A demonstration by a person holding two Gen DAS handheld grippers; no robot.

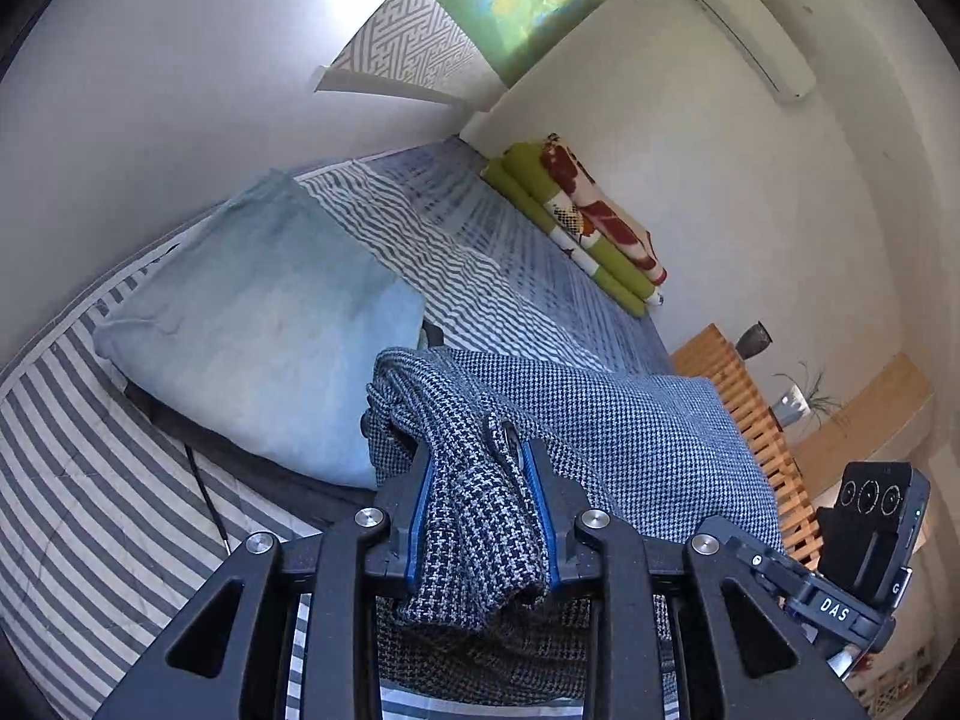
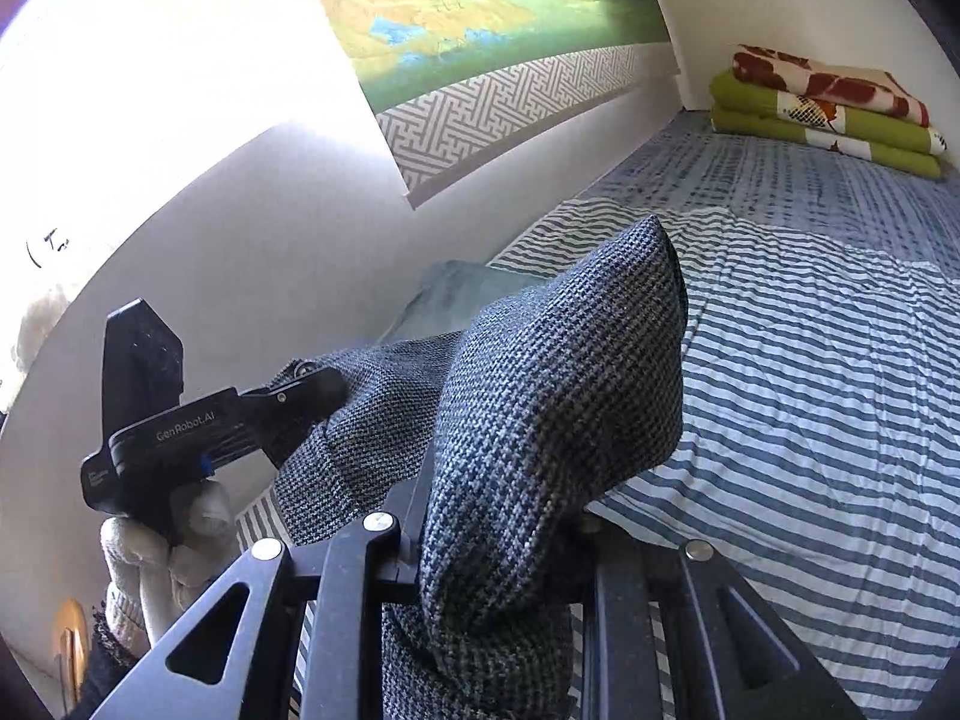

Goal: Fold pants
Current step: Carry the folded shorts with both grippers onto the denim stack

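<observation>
The pants (image 1: 630, 432) are a blue-grey houndstooth fabric, held up in the air above the bed. My left gripper (image 1: 480, 462) is shut on a bunched edge of them beside a metal button (image 1: 511, 438); the cloth hangs down between the blue-edged fingers. In the right wrist view the pants (image 2: 558, 396) drape over my right gripper (image 2: 498, 516), which is shut on a thick fold that hides its fingertips. The left gripper (image 2: 312, 387) appears there at the left, clamped on the far end of the cloth, held by a gloved hand (image 2: 180, 534).
Below lies a bed with a blue-and-white striped cover (image 2: 810, 420). A light blue pillow (image 1: 258, 324) rests near the wall. Folded green and red blankets (image 2: 828, 114) are stacked at the far end. A wooden slatted bench (image 1: 750, 420) with a small plant stands beside the bed.
</observation>
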